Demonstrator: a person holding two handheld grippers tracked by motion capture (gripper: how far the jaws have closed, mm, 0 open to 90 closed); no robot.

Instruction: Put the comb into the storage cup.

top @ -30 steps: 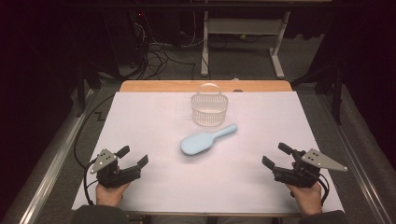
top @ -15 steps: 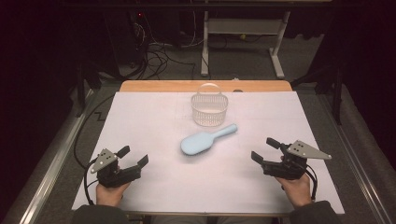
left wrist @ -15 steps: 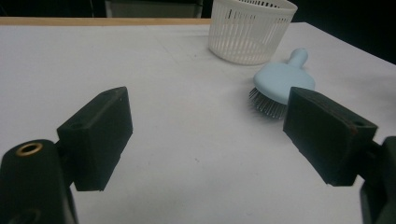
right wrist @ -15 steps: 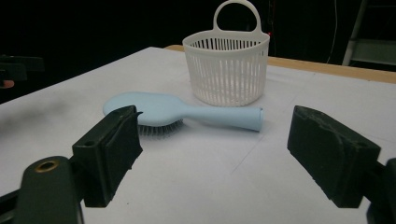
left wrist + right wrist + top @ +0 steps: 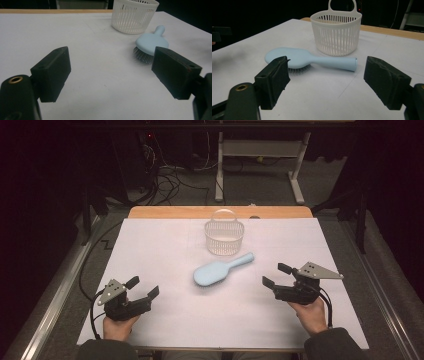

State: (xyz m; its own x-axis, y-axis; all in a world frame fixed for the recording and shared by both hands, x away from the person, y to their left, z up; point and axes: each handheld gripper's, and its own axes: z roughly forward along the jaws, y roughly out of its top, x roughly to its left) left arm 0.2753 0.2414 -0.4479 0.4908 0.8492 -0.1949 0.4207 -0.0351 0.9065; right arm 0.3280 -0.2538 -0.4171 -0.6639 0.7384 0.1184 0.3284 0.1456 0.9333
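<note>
A light blue hairbrush [image 5: 220, 270] lies bristles down in the middle of the white table top [image 5: 165, 250], its handle pointing to the far right. Just behind it stands a white slatted basket [image 5: 224, 237] with a loop handle. My left gripper [image 5: 144, 286] rests at the near left, open and holding nothing. My right gripper [image 5: 275, 275] is right of the brush, apart from it, open; its jaws have just been closing a little with nothing between them. In the right gripper view the hairbrush [image 5: 294, 56] and basket [image 5: 335, 32] lie ahead of the jaws. In the left gripper view the hairbrush [image 5: 151, 43] lies ahead to the right.
A wooden strip [image 5: 170, 212] edges the far side of the table. Behind it, cables [image 5: 170, 180] lie on the floor beside a white stand [image 5: 295, 175]. Metal rails run along both sides of the table.
My right gripper has moved left across the table toward the hairbrush. The left gripper, the brush and the basket have stayed in place.
</note>
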